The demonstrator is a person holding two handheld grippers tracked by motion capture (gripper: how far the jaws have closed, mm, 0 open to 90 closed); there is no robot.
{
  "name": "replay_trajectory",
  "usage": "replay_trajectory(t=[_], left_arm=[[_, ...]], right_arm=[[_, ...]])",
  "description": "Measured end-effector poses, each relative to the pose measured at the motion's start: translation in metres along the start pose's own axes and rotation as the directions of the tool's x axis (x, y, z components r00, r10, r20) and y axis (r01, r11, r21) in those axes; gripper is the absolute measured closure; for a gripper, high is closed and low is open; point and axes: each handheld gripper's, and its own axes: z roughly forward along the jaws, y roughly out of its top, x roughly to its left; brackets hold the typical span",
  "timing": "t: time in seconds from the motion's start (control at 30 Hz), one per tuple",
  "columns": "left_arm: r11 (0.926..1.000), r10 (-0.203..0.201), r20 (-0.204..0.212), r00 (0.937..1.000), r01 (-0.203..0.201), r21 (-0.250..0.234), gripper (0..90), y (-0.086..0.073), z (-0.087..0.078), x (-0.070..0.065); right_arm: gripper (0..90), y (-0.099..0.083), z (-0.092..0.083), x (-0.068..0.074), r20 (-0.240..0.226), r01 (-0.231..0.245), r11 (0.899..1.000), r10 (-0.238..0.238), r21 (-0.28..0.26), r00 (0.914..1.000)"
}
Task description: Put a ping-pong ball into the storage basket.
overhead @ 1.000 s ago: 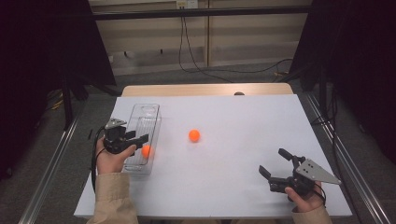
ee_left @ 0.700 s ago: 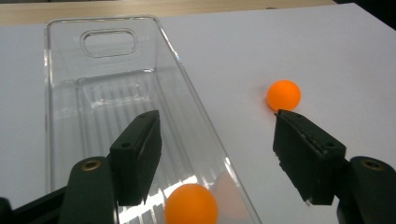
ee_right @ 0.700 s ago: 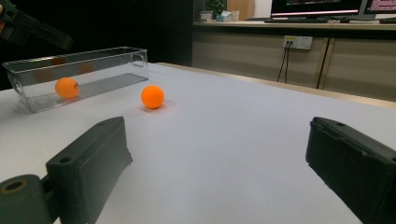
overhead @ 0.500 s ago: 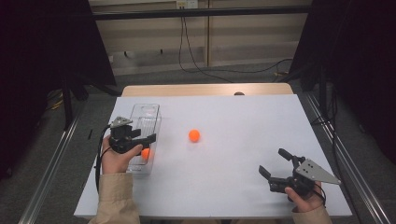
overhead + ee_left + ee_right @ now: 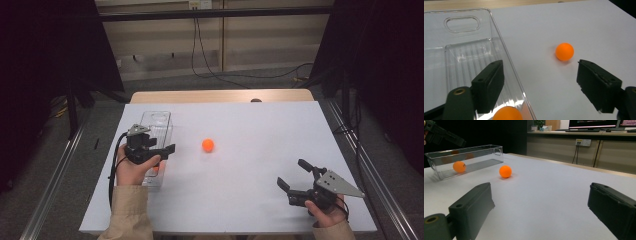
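Note:
A clear plastic bin (image 5: 159, 119) stands at the table's left, with an orange ball (image 5: 156, 169) lying in its near end, partly behind the hand. A second orange ball (image 5: 208, 145) rests on the white table to the right of the bin. My left gripper (image 5: 167, 150) hovers over the bin's right wall and points at that ball; its jaws have just been opening and nothing is between them. In the left gripper view the bin (image 5: 461, 25), the ball inside it (image 5: 507, 113) and the table ball (image 5: 564, 51) lie ahead. My right gripper (image 5: 292, 173) stands open at the near right.
The white table top (image 5: 260, 130) ends in a wooden strip at the far edge, where a small dark thing (image 5: 256, 100) sits. Metal rails run along both sides of the table. In the right gripper view the bin (image 5: 474, 151) and the table ball (image 5: 505, 171) are far off to the left.
My left gripper has shifted right, from over the bin to its right wall, and its jaws stand wider. One ball lies in the bin. The right gripper has kept still.

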Motion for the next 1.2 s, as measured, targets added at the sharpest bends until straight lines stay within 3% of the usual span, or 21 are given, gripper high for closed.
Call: replay_trajectory(t=[1.2], left_arm=[[0.9993,0.037,0.045,0.9983,-0.036,-0.004,14.7,0.008,0.014,-0.024]], right_arm=[[5.0,0.000,-0.001,-0.001,0.006,0.003,1.000,-0.003,0.003,1.0000]])
